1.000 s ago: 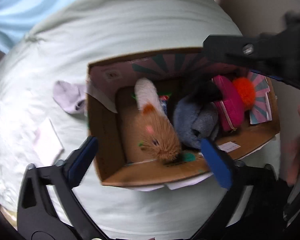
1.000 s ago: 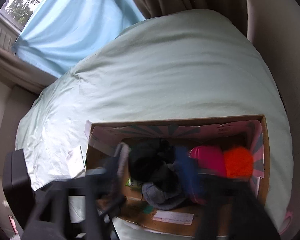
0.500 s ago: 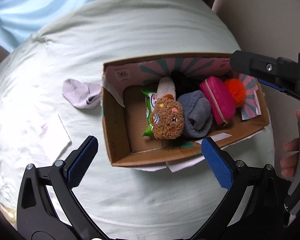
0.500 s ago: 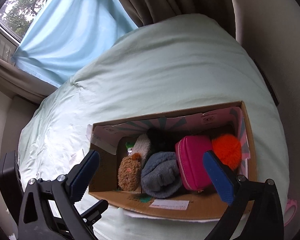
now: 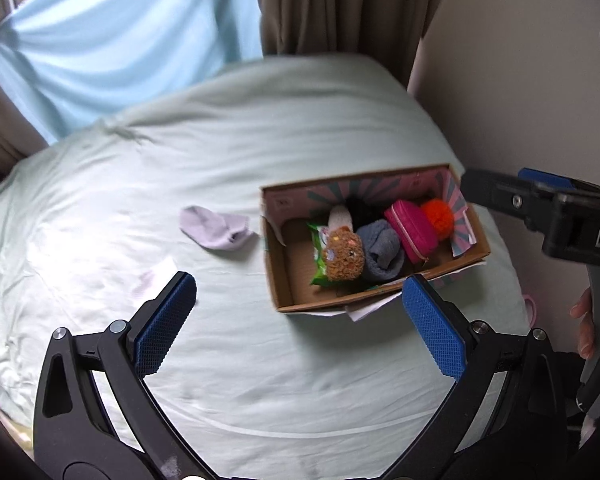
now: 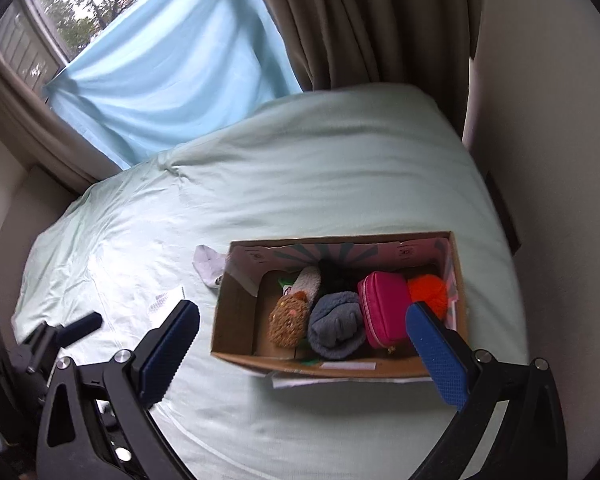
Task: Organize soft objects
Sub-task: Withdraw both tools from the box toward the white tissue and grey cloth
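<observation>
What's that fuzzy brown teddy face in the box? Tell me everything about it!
The fuzzy brown teddy-face plush is round and woolly, with small pale and pink patches on its front. It lies inside the open cardboard box, leaning on a green snack packet, pressed against a rolled grey fleece sock. A cream fuzzy part sticks out behind it. Neither gripper touches it.

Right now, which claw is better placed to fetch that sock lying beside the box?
Probably the left claw: it is open and empty, with the sock ahead in plain sight. From the right claw, also open, the box mostly hides the sock.
</observation>
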Motion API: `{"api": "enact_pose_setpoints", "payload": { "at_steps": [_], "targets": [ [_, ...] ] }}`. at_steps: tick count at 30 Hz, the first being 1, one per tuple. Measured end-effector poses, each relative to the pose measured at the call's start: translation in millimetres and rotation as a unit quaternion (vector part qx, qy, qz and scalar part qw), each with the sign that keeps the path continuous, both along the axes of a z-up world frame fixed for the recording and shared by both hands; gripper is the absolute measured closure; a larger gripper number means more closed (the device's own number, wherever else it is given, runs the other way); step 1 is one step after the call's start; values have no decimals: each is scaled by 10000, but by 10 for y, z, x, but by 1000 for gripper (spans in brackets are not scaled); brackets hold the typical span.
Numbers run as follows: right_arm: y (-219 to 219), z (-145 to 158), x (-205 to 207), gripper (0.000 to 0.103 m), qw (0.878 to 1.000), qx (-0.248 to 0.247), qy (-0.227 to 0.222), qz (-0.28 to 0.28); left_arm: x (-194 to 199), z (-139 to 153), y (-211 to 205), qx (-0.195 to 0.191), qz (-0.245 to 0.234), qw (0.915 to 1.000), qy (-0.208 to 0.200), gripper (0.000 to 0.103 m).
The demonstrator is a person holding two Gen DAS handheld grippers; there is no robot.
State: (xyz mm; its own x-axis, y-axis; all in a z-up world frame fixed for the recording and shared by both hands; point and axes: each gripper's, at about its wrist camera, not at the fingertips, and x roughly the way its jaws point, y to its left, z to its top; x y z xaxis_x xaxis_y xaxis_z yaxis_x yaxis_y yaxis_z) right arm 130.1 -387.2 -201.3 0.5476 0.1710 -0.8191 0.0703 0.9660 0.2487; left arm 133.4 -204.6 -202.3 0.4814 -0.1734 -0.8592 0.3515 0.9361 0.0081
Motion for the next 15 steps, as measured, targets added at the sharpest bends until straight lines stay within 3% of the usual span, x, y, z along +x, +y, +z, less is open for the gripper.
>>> {"api": "enact_pose_setpoints", "payload": {
  "at_steps": [9,15],
  "targets": [
    [717,688,-550,0,9972,-487,-554,130,-440,714,896,-346,261,9963,-740,0],
    [1290,954,-847,0,9933,-598,-959,255,-606,1045,1546,-379,432,9915,-1170,0]
  ]
}}
